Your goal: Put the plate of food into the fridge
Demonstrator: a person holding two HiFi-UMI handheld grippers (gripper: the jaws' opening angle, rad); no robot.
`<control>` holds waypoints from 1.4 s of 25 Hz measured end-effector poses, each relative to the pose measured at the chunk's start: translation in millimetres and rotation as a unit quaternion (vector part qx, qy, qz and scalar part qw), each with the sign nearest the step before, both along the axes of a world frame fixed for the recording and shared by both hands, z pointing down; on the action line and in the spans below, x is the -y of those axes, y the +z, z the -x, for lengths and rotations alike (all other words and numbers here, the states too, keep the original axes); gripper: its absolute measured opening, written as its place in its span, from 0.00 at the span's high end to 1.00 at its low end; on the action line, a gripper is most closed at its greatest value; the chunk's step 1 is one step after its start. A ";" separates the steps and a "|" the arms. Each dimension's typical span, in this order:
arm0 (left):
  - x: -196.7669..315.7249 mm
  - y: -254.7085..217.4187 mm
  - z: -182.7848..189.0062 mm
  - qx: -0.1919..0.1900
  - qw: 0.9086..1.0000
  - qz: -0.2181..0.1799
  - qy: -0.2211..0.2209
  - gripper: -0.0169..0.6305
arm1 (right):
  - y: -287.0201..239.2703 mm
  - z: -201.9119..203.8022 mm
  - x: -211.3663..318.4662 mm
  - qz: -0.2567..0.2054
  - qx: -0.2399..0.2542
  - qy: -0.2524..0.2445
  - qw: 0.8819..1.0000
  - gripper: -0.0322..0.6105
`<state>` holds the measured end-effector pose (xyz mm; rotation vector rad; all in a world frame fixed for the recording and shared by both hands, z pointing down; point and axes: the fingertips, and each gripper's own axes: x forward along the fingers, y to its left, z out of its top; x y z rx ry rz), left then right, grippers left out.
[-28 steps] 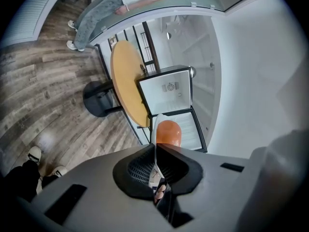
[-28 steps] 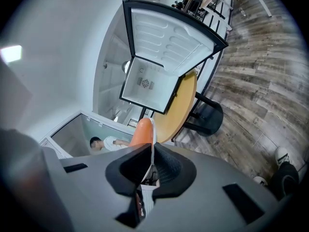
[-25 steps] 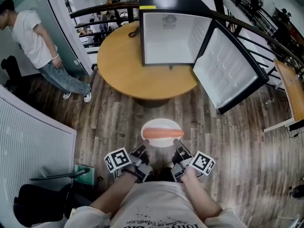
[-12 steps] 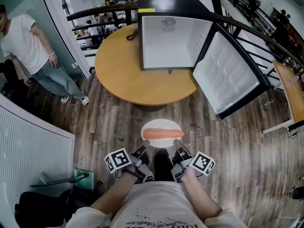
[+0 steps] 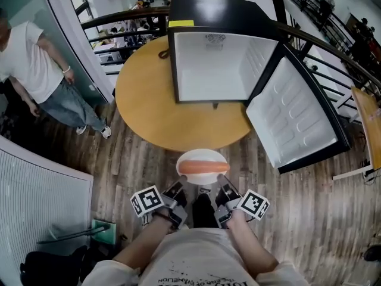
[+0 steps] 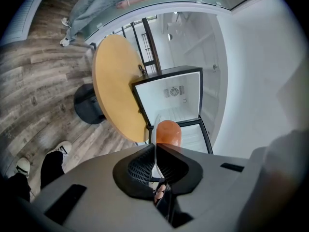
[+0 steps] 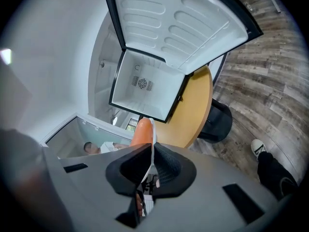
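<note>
A white plate (image 5: 202, 158) carrying a long orange sausage (image 5: 204, 167) hangs in front of me, above the floor near the round table's edge. My left gripper (image 5: 178, 190) is shut on the plate's near left rim, and my right gripper (image 5: 225, 191) is shut on its near right rim. In the left gripper view the plate's thin edge (image 6: 155, 149) runs between the closed jaws with the sausage (image 6: 168, 132) beyond. The right gripper view shows the plate rim (image 7: 152, 149) clamped likewise. The small black fridge (image 5: 214, 52) stands on the table with its white inside empty and its door (image 5: 297, 115) swung wide to the right.
The round wooden table (image 5: 143, 94) carries the fridge on its far right part. A person in a white shirt (image 5: 30, 64) stands at the left by a glass wall. A railing (image 5: 333, 58) runs behind the fridge. A green object (image 5: 107, 230) lies on the wooden floor at my left.
The table and fridge have come nearer and lower in the head view as I carry the plate forward. The person at the left shifted slightly. Both grippers keep their hold.
</note>
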<state>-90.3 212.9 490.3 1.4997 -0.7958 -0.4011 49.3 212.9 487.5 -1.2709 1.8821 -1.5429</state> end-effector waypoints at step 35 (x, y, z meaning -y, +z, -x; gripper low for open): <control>211.3 -0.4 -42.6 0.001 1.000 0.028 0.013 0.93 | 0.6 -41.7 212.8 0.027 0.003 -0.001 1.000 0.89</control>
